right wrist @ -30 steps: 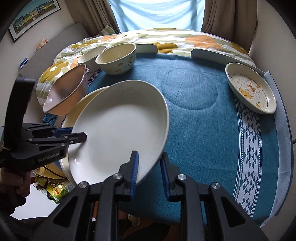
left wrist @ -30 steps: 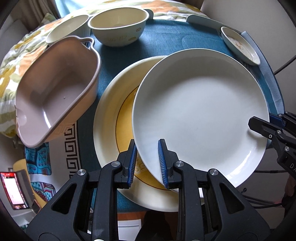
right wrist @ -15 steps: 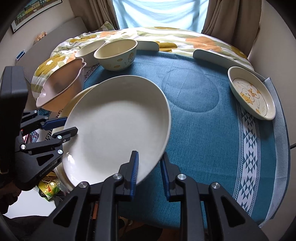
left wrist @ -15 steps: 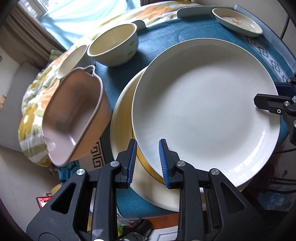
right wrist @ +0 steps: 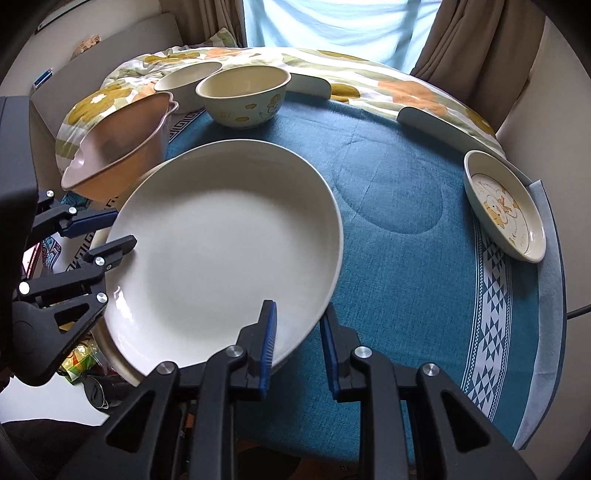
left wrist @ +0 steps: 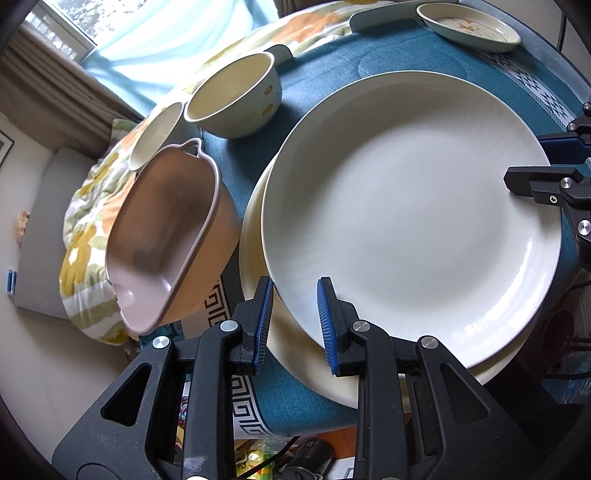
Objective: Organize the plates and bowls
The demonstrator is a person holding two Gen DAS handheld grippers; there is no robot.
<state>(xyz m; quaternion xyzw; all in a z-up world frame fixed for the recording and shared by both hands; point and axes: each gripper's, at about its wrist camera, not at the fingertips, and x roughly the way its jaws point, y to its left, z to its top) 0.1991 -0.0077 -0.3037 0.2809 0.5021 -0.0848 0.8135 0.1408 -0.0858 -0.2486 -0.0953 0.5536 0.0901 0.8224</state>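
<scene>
Home: curtained window (right wrist: 332, 26), tablecloth (right wrist: 399, 206)

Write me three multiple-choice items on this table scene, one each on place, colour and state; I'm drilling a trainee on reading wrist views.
1. Where is the white plate?
A. over the yellow-rimmed plate
B. inside the pink dish
C. beside the duck plate

2. What colour is the cloth under the plates?
A. red
B. teal blue
C. black

3. What are the left tool and right tool doing?
A. both hanging open, clear of everything
B. only the right one grips
C. both shut on the white plate's rim

Answers:
1 A: the yellow-rimmed plate's edge shows beneath it in the left view.
2 B: teal fabric fills the table in the right view.
3 C: each view shows the rim between the blue pads.
</scene>
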